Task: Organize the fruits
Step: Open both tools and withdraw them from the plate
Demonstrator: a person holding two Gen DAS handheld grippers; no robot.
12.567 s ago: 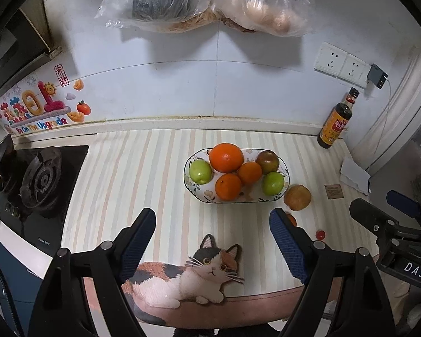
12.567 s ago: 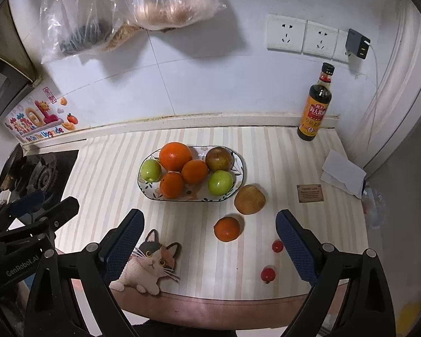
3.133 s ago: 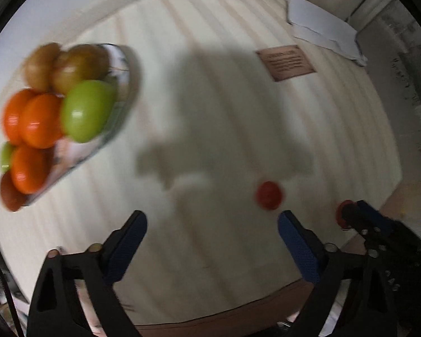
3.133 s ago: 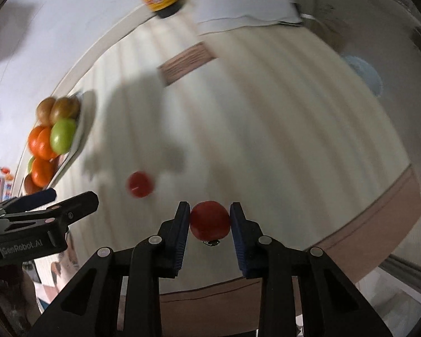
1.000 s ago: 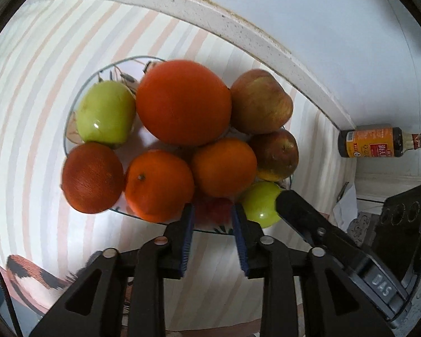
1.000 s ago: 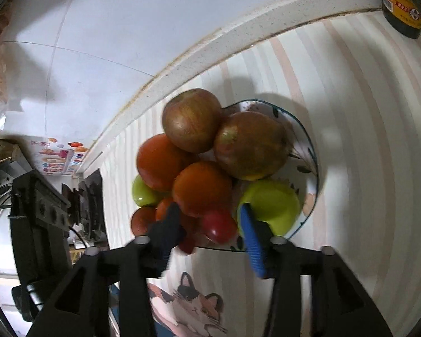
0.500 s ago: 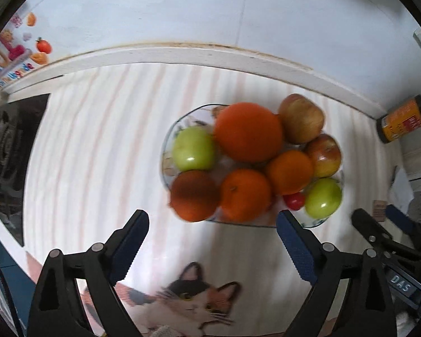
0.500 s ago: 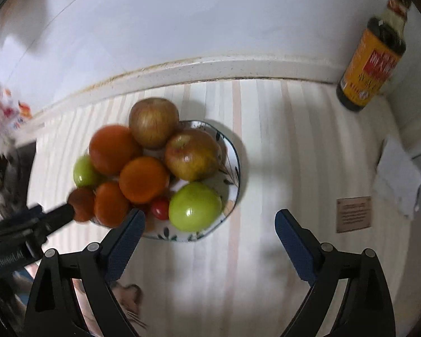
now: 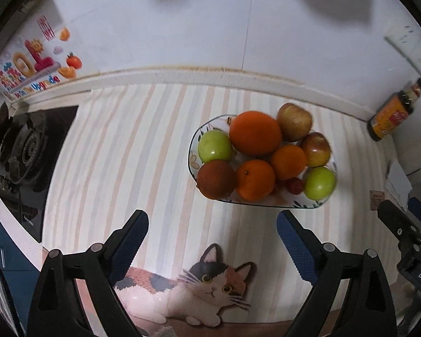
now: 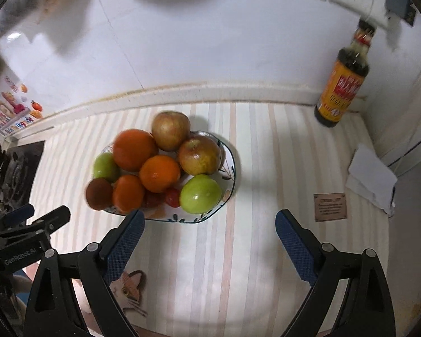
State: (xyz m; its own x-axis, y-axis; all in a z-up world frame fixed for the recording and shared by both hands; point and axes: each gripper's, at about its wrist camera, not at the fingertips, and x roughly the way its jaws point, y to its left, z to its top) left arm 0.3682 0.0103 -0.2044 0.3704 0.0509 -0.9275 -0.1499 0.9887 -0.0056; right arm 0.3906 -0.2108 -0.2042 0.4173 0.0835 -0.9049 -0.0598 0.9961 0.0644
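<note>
Fruits piled in bowl on striped counter, two cherry tomatoes among them. Left gripper and right gripper both spread wide, empty, above counter.

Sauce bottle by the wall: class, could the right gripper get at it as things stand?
Probably yes. The right gripper is open and empty, and the striped counter before the sauce bottle lies bare; the fruit plate sits off to the side.

Both the left gripper and the right gripper are black angular frames with silver screws and blue textured pads, printed "GenRobot.AI" and "DAS" respectively.
</note>
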